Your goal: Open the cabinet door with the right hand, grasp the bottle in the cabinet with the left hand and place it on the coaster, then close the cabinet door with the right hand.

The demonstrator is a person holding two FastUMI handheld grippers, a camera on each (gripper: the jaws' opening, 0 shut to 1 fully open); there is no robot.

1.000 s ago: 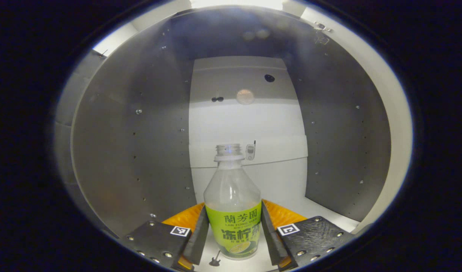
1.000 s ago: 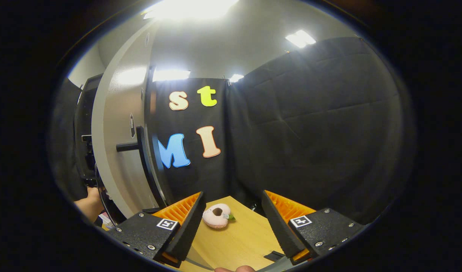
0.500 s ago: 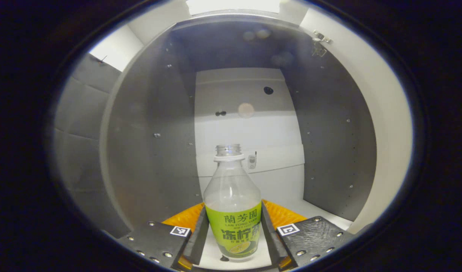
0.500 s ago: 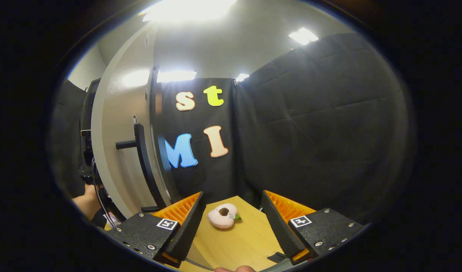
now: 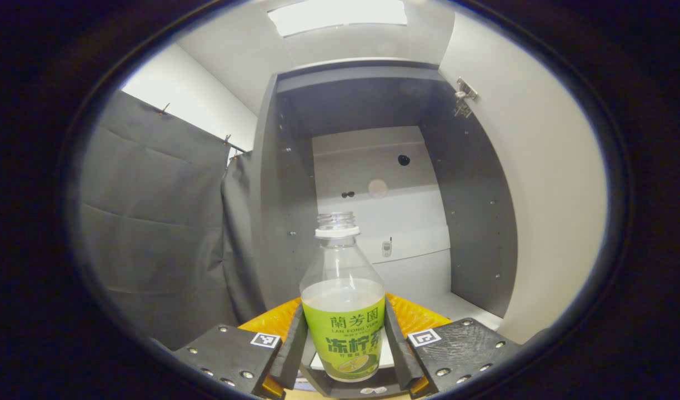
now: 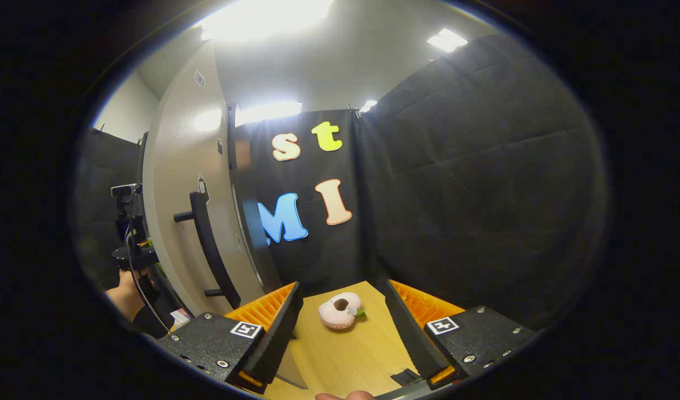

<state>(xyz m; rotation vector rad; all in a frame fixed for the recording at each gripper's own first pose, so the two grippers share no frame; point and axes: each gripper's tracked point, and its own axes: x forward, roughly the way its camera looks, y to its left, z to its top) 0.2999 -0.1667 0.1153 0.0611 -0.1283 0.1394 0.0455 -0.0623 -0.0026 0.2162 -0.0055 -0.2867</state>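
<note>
In the left gripper view my left gripper [image 5: 344, 347] is shut on a clear bottle [image 5: 343, 311] with a green label and no cap, held upright in front of the open cabinet [image 5: 384, 183]. The cabinet's grey inside and white back wall lie behind the bottle. In the right gripper view my right gripper [image 6: 340, 328] stands open above the wooden table [image 6: 345, 355] with nothing between its fingers. The cabinet door [image 6: 179, 194] stands open at the left of that view, with its dark bar handle [image 6: 206, 244] facing me. The hand holding the other gripper [image 6: 126, 289] shows past the door's edge.
A pink doughnut-shaped soft toy [image 6: 340, 310] lies on the table ahead of my right gripper. Grey cloth [image 5: 151, 222] hangs left of the cabinet. A hinge [image 5: 462, 94] sits at the top of the cabinet's right wall.
My left gripper has drawn back out of the cabinet with the bottle in it, so the cabinet's frame and the cloth beside it now show. The right gripper has drifted slightly away from the door.
</note>
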